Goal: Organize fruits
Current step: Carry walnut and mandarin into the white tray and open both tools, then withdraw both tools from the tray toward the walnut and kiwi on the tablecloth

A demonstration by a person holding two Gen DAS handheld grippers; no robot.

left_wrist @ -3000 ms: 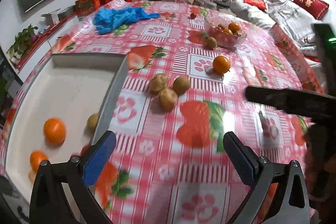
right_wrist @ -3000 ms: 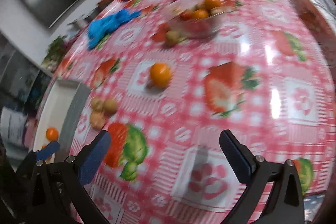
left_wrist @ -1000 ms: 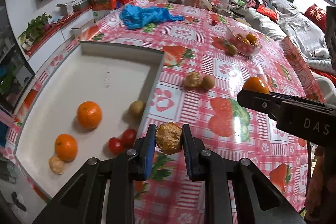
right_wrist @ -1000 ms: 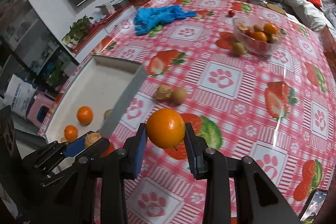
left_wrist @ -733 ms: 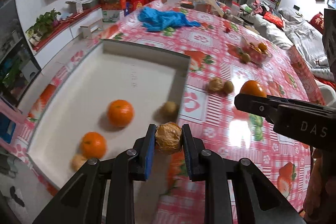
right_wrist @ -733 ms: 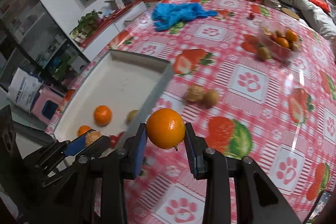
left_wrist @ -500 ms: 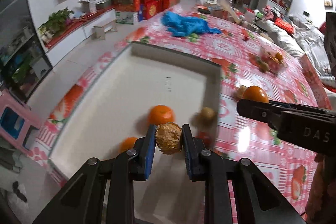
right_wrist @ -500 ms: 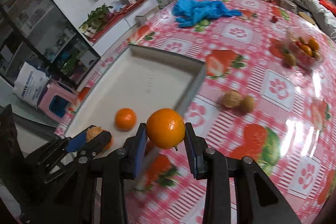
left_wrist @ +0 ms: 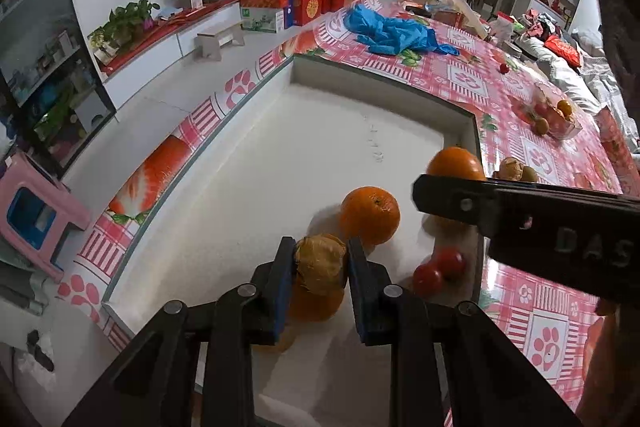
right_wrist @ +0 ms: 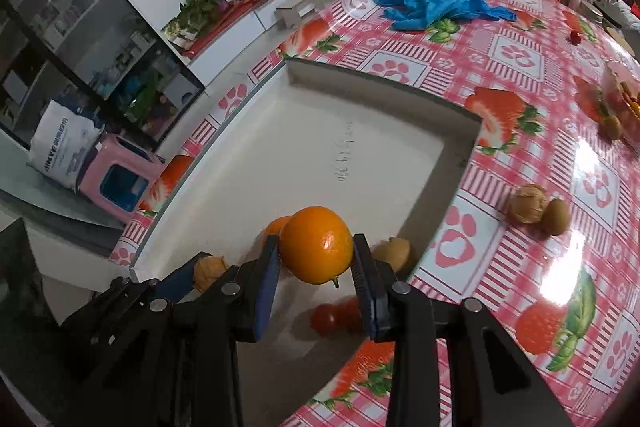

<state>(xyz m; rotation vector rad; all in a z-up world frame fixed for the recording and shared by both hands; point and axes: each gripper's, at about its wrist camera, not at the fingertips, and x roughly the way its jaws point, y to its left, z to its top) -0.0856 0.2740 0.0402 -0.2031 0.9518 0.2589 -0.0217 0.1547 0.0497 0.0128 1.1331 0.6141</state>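
The walnut (left_wrist: pixel 320 263), brown & wrinkled, sat clamped between the blue pads of the left gripper (left_wrist: pixel 320 267), held over the near end of the white tray (left_wrist: pixel 280 155). Just to its right the right gripper (right_wrist: pixel 316 267) had its fingers squeezed on an orange (right_wrist: pixel 316 245), also above the tray's near part; from the left wrist view that gripper crossed the frame as a dark bar w/ the orange peeking over its tip.

In the tray lay another orange (left_wrist: pixel 370 215), a second one partly hidden under the walnut, two cherry tomatoes (left_wrist: pixel 438 269) touching each other near the right wall, and a small brownish fruit (right_wrist: pixel 394 253) by that same wall.

Outside the tray, on the counter (right_wrist: pixel 520 67) w/ its red-checked strawberry & paw-print cloth, a walnut and a kiwi-like fruit (right_wrist: pixel 536 211) sat touching. Farther back: a clear bowl of fruit (left_wrist: pixel 554 111), a lone small red fruit (right_wrist: pixel 575 35), and a crumpled heap of blue gloves (right_wrist: pixel 432 1).
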